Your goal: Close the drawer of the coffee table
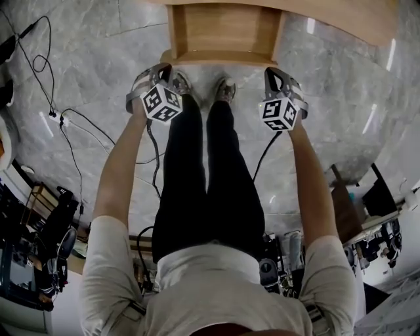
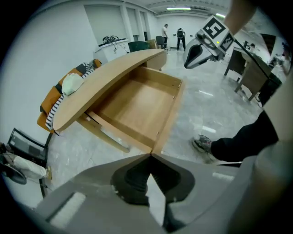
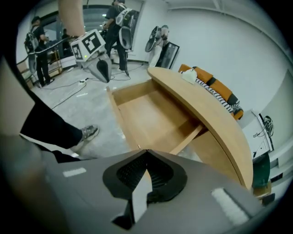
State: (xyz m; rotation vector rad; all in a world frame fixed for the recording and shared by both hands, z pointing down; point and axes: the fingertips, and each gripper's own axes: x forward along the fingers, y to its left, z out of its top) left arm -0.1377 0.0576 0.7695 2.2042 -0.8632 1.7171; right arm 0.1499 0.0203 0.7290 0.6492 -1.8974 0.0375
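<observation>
The coffee table's wooden drawer (image 1: pixel 223 31) stands pulled out, empty, under the curved tabletop (image 1: pixel 341 16). In the head view my left gripper (image 1: pixel 172 69) is just before the drawer's front left corner and my right gripper (image 1: pixel 270 73) before its front right corner, both shut with nothing held. The left gripper view has the drawer (image 2: pixel 137 107) ahead with my left gripper (image 2: pixel 150 155) tips at its near front corner. The right gripper view shows the drawer (image 3: pixel 149 116) and my right gripper (image 3: pixel 146 151) tips at the other front corner. Whether either touches the wood I cannot tell.
The person's shoes (image 1: pixel 223 88) stand on the marble floor close to the drawer front. Cables (image 1: pixel 72 131) run across the floor at left. An orange sofa with a striped cushion (image 2: pixel 64 91) sits behind the table. People stand far back (image 3: pixel 41 50).
</observation>
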